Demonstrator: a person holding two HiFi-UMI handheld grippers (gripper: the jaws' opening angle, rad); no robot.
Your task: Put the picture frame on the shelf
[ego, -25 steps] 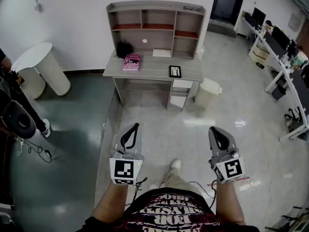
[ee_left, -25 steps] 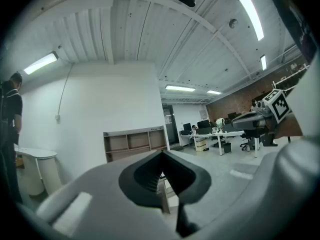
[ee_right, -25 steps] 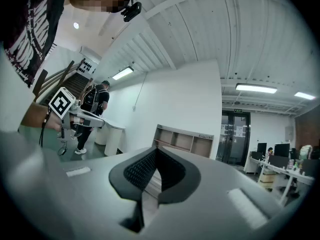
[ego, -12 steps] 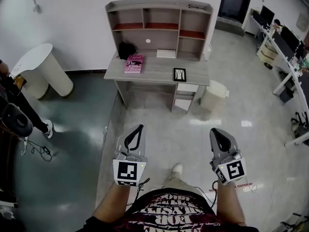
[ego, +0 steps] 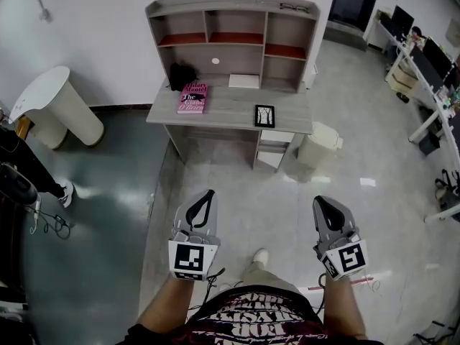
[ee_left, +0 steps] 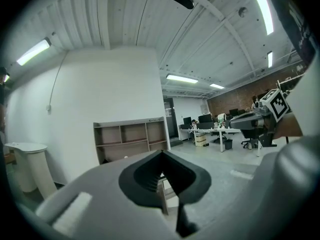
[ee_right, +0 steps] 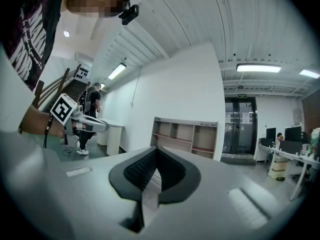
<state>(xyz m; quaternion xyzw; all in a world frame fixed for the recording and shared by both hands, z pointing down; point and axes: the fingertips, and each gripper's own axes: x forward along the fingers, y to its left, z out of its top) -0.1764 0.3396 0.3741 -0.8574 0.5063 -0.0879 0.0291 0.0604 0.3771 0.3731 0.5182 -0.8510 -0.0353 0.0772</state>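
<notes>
- Left gripper [ego: 207, 194]: it is held out forward on a bare forearm [ego: 159, 306], pointing roughly level toward the desk, with its marker cube [ego: 190, 257] turned up to the head camera. Its jaws are seen pressed together tip to tip, and nothing is held between them.
- Right gripper [ego: 319, 201]: it is carried alongside the left one and well apart from it, on the other forearm [ego: 346, 309], with its own marker cube [ego: 348, 256] turned up. The jaws are likewise closed on nothing.
- Shoe [ego: 260, 254]: one foot is seen on the pale floor [ego: 244, 192] between the two grippers.
- Desk [ego: 223, 112]: it stands ahead, well apart from both grippers.
- Picture frame [ego: 264, 116]: the black-edged frame rests on the desk top near its right front corner, untouched. Whether it lies flat or is propped cannot be told.
- Pink book [ego: 192, 97]: it lies on the left part of the desk top, with a black object [ego: 181, 74] just behind it.
- Shelf [ego: 230, 38]: the open-compartment unit stands at the back of the desk against the white wall. The frame is not yet on it.
- Surroundings: a white bin [ego: 318, 144] is seen just beside the desk's right end, a round white table [ego: 50, 103] at the left, and office desks with monitors [ego: 431, 56] at the far right.
</notes>
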